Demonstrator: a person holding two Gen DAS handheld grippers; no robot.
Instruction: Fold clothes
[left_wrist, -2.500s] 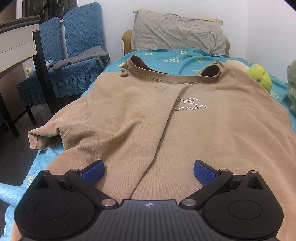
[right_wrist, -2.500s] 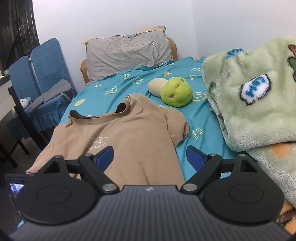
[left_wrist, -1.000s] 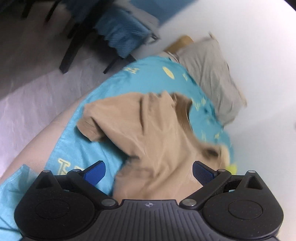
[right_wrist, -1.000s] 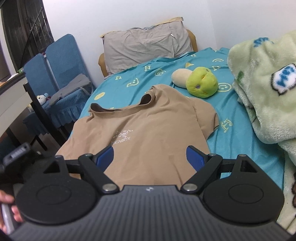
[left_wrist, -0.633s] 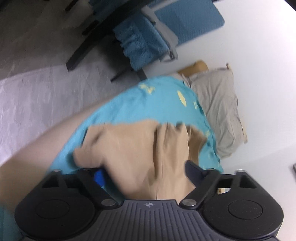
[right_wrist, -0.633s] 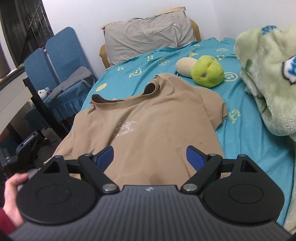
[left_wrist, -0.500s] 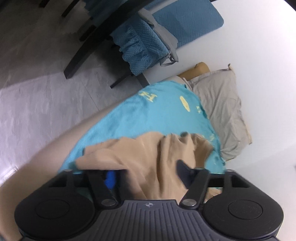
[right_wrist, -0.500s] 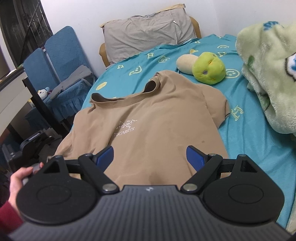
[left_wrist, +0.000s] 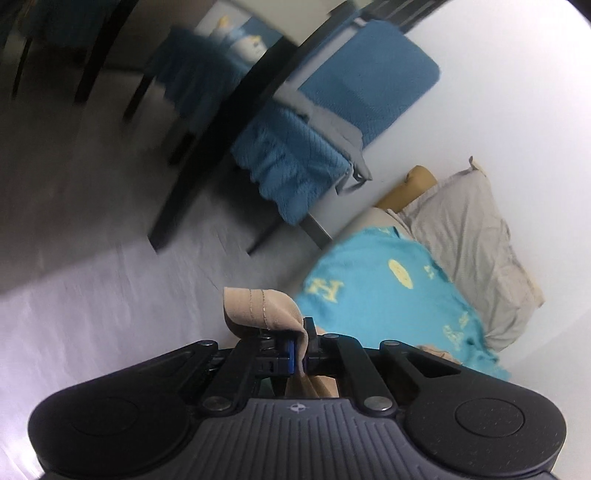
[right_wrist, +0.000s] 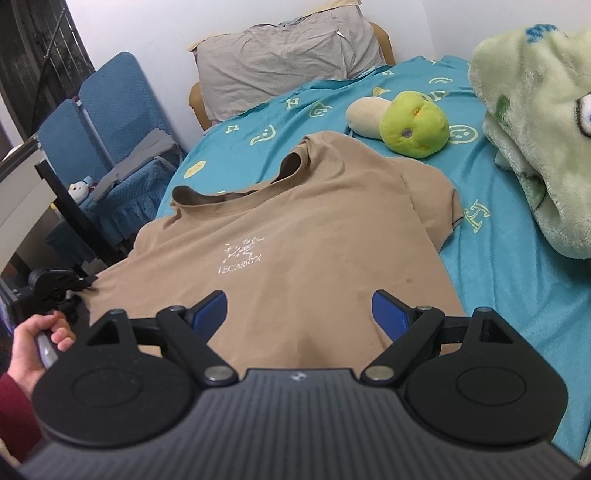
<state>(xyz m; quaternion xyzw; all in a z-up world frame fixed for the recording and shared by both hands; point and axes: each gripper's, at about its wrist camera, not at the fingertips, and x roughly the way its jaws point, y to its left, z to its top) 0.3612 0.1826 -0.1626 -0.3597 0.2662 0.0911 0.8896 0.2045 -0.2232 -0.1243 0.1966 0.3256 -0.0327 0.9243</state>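
The tan T-shirt (right_wrist: 295, 236) lies face up on the bed (right_wrist: 517, 295), its collar toward the grey pillow (right_wrist: 288, 62). The left tongs (left_wrist: 300, 349) are pinched tight on the hem of the left sleeve (left_wrist: 258, 306) at the bed's edge (a hand (right_wrist: 33, 343) grips that tool). The right tongs (right_wrist: 299, 314) hover wide apart above the shirt's lower half, holding nothing. A green plush toy (right_wrist: 413, 123) sits beyond the right shoulder.

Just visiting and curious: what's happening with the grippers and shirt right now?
Left gripper shut on shirt sleeve. Right gripper open above hem. Shirt flat on bed. Plush toy beside collar, blanket on right; neither touching.
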